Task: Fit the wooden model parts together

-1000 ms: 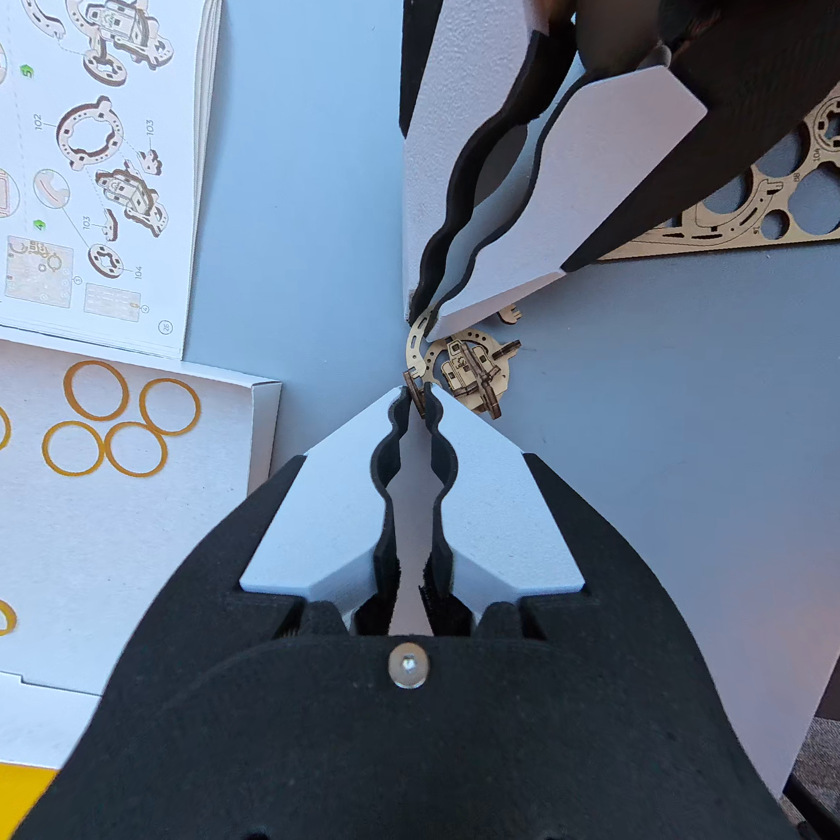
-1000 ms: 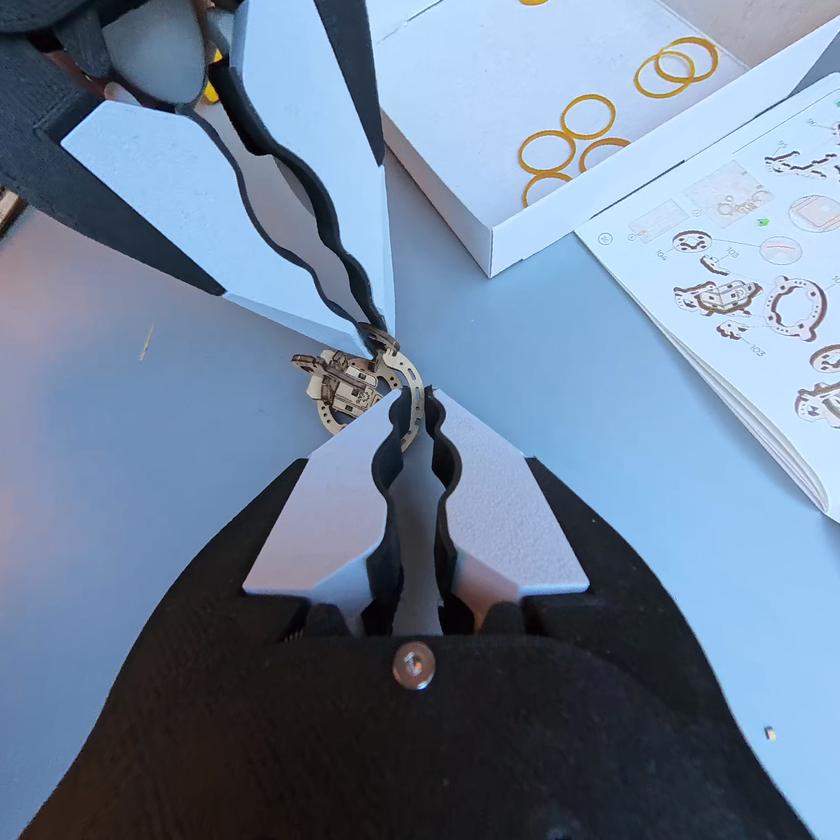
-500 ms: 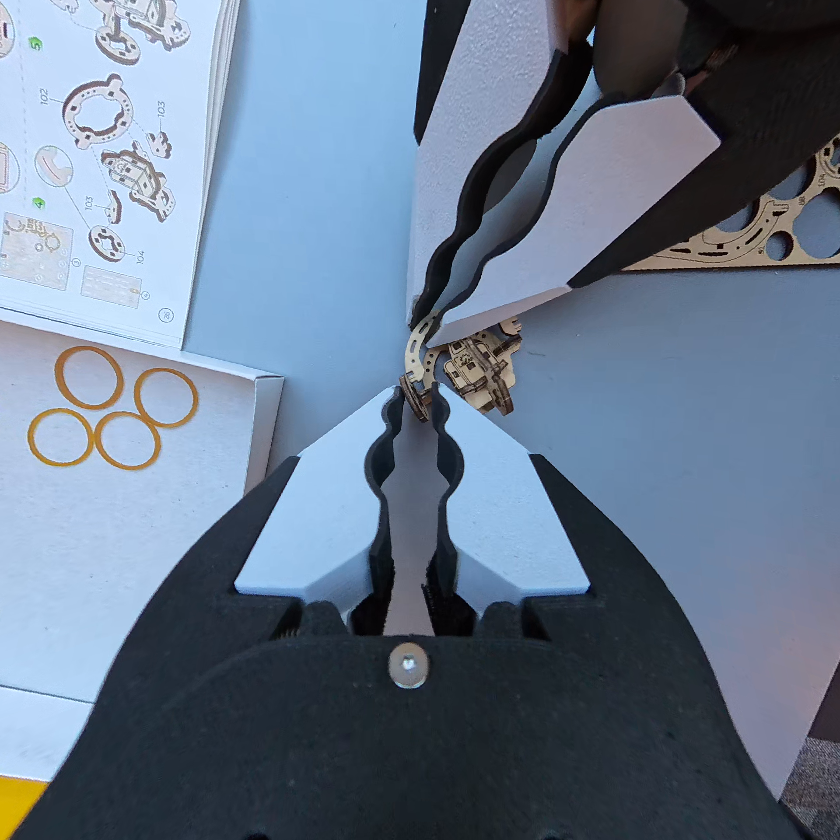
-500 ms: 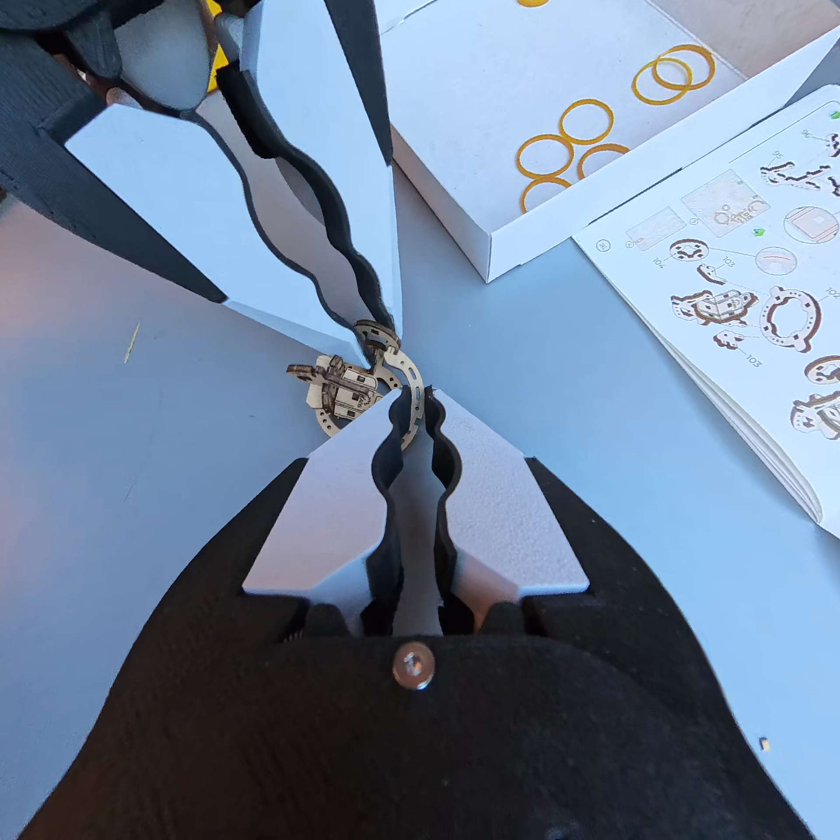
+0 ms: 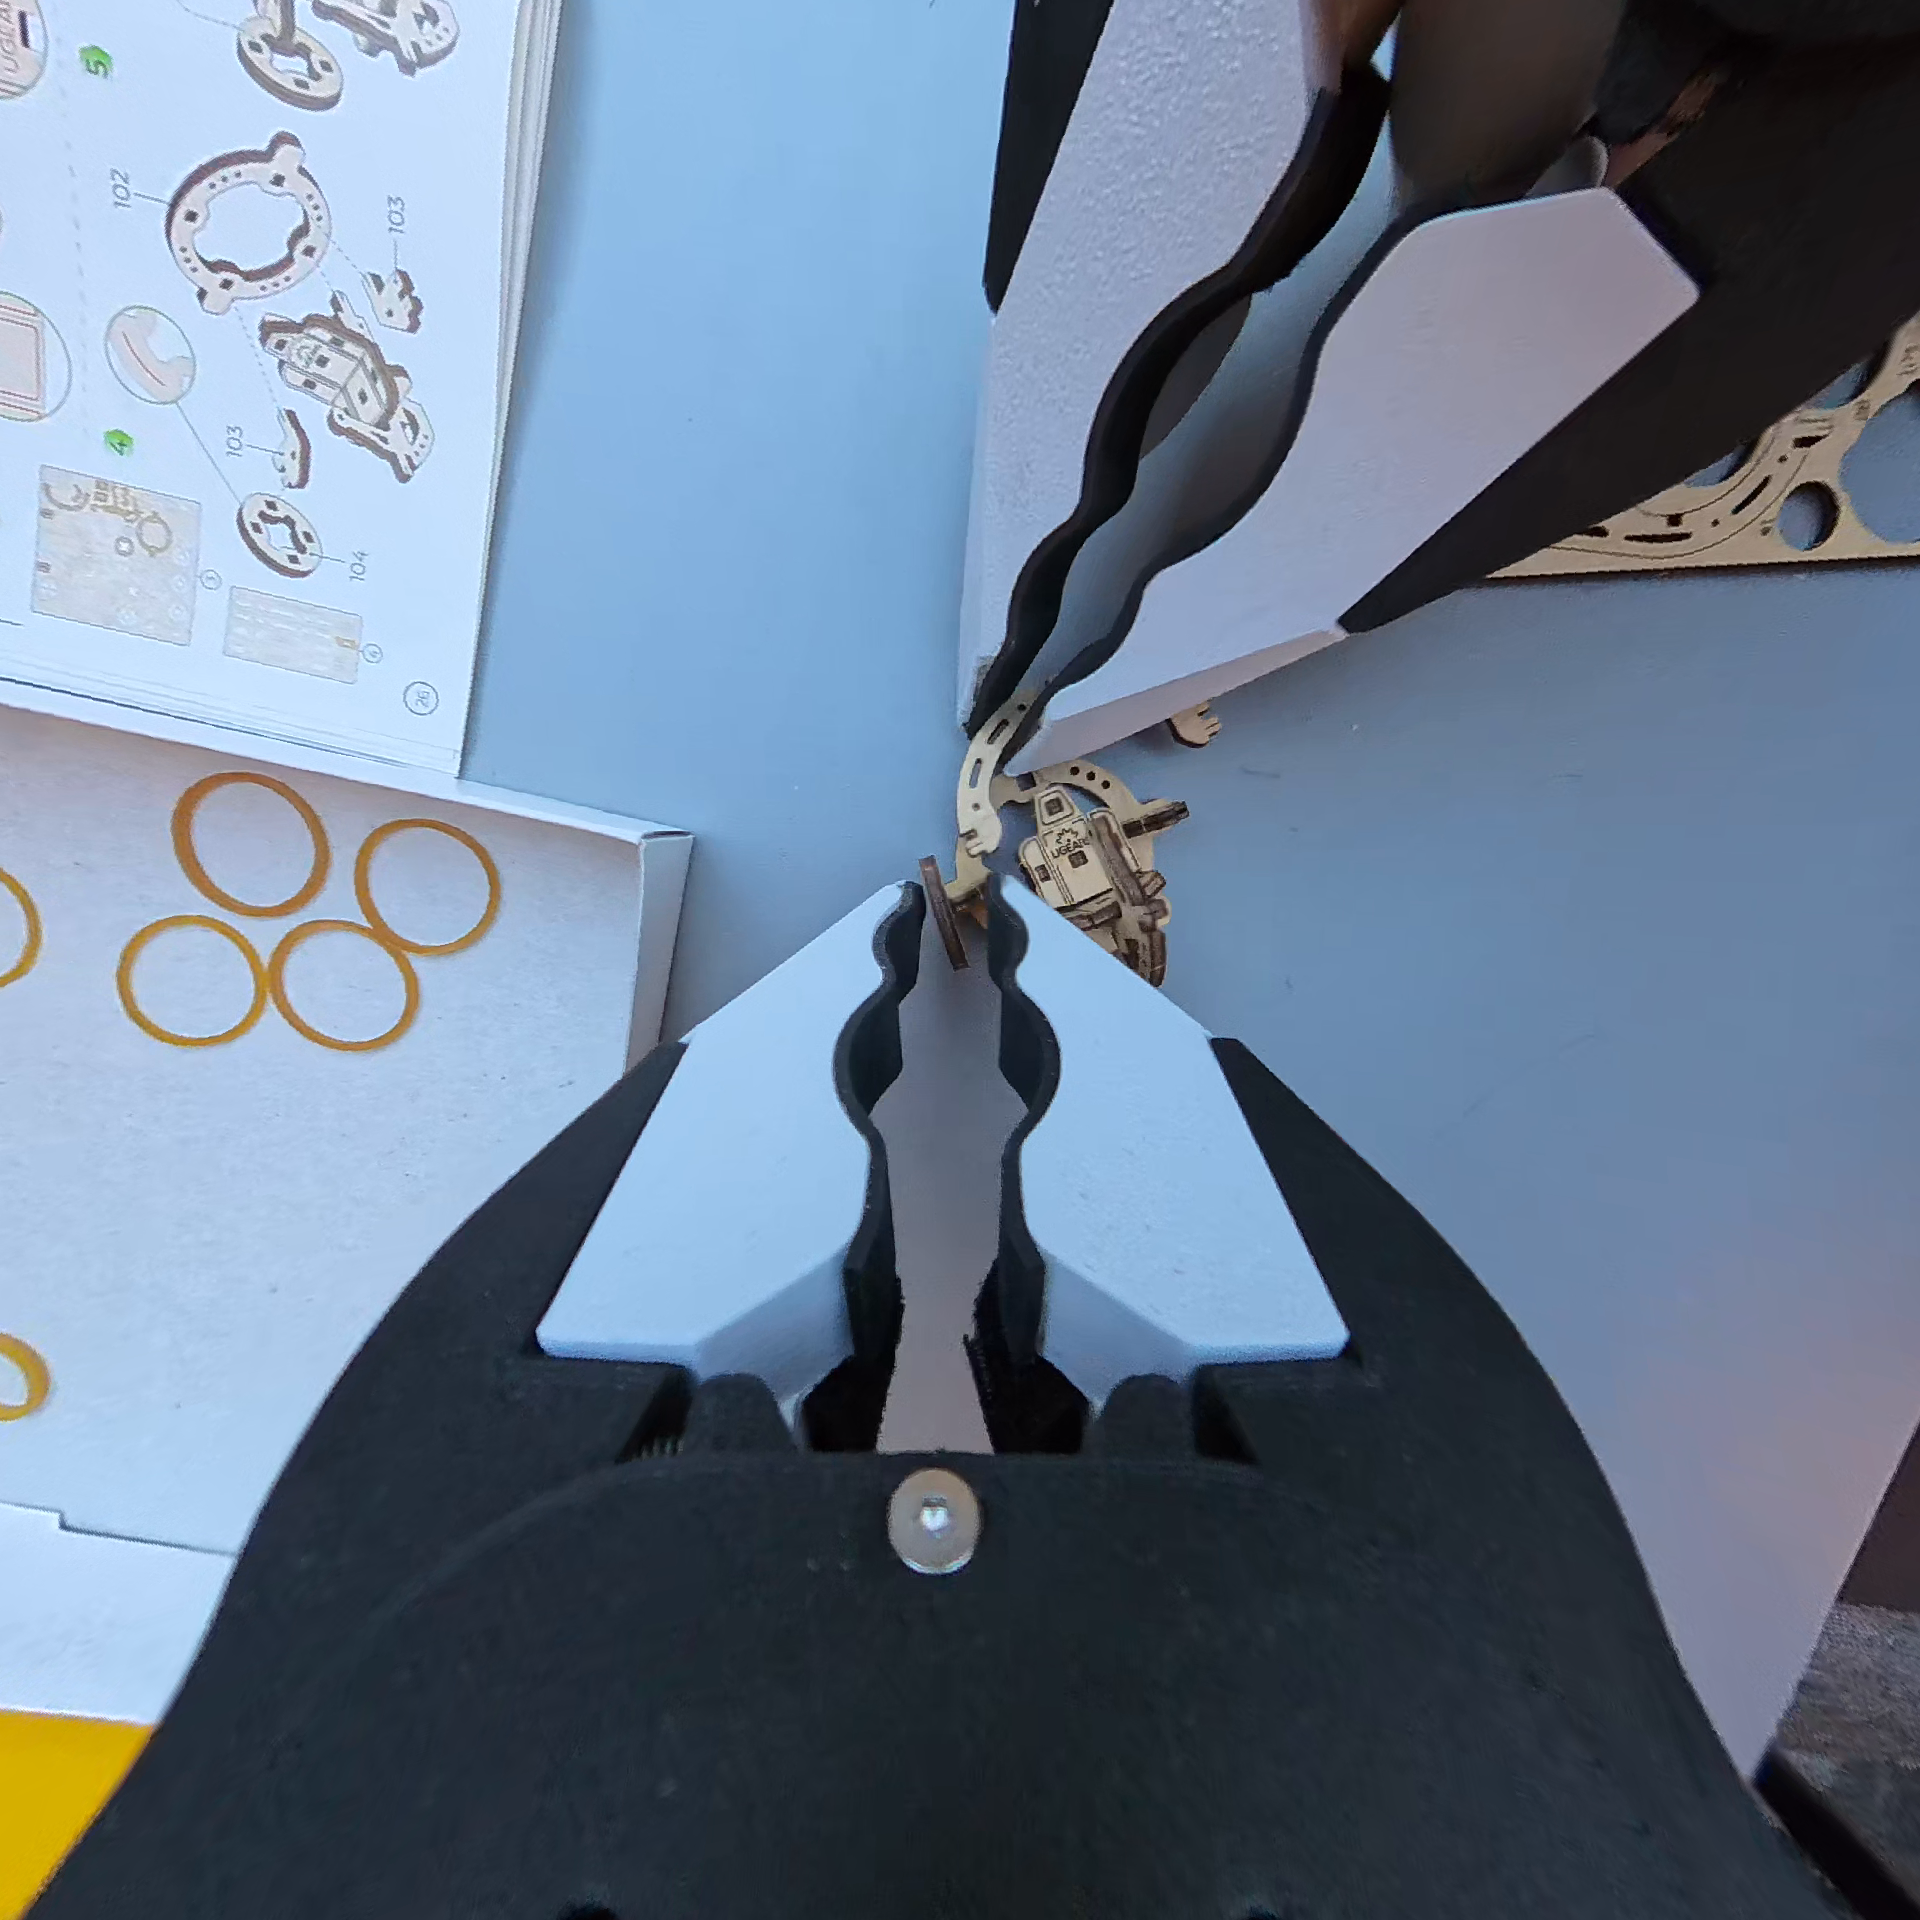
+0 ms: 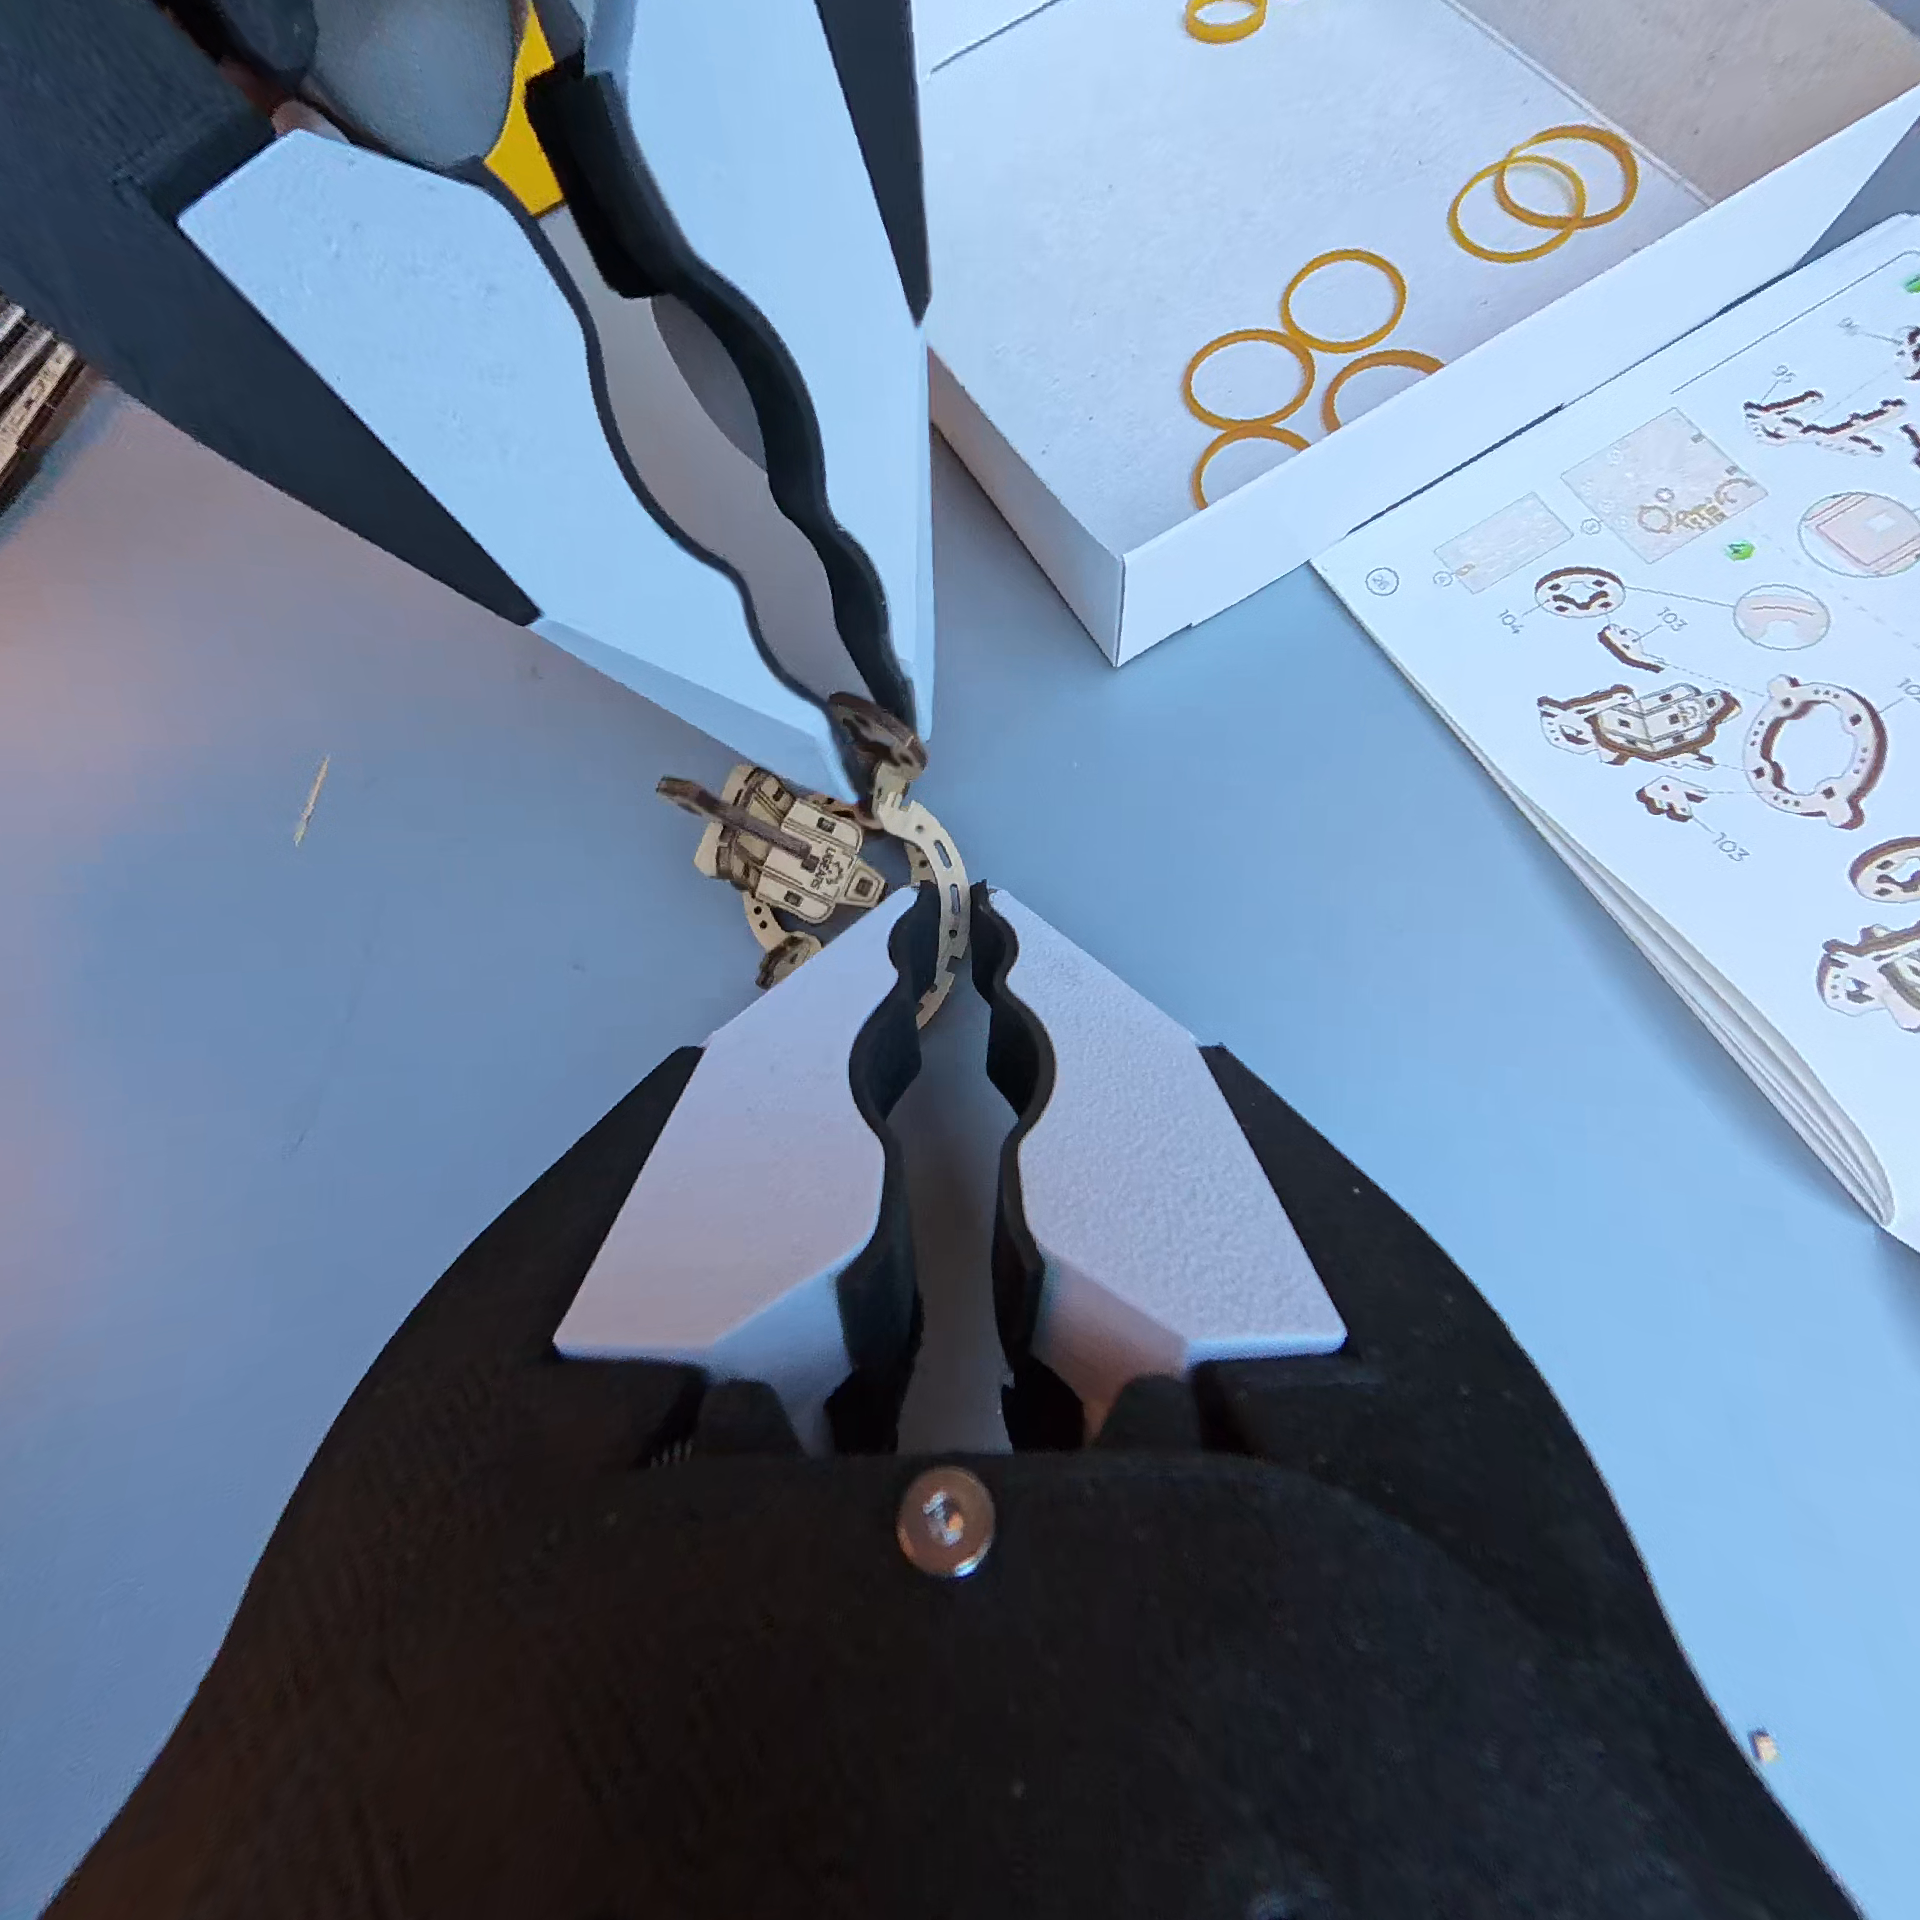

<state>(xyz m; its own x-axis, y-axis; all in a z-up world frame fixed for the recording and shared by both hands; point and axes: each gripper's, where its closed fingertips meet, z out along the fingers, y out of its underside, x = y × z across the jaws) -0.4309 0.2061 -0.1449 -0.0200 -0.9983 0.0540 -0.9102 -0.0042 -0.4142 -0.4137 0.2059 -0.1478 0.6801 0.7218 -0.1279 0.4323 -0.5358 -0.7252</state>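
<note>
In the left wrist view, the left gripper (image 5: pixel 954 902) fills the bottom half of the picture, and its two tips are pinched close on a small dark wooden disc (image 5: pixel 943 923) near the middle. The disc sits at the end of a thin curved wooden ring piece (image 5: pixel 982 781). The right gripper (image 5: pixel 1013 717) comes down from the upper right, and its tips are squeezed on the other end of that ring piece. Just to the right of the ring is a little wooden model body (image 5: pixel 1091 868), with printed marks, joined to the ring. In the right wrist view, the right gripper (image 6: pixel 943 909) fills the bottom, with the ring piece (image 6: pixel 940 883) between its tips, and the left gripper (image 6: pixel 878 743) reaches down from the upper left, holding the disc (image 6: pixel 878 727). All of this is over a grey table (image 5: pixel 1455 1039). At the left of the left wrist view is a white box (image 5: pixel 416 1143) with yellow rubber bands (image 5: pixel 249 844), and above it an instruction booklet (image 5: pixel 436 416). A cut-out wooden sheet (image 5: pixel 1766 520) shows at the right edge.
</note>
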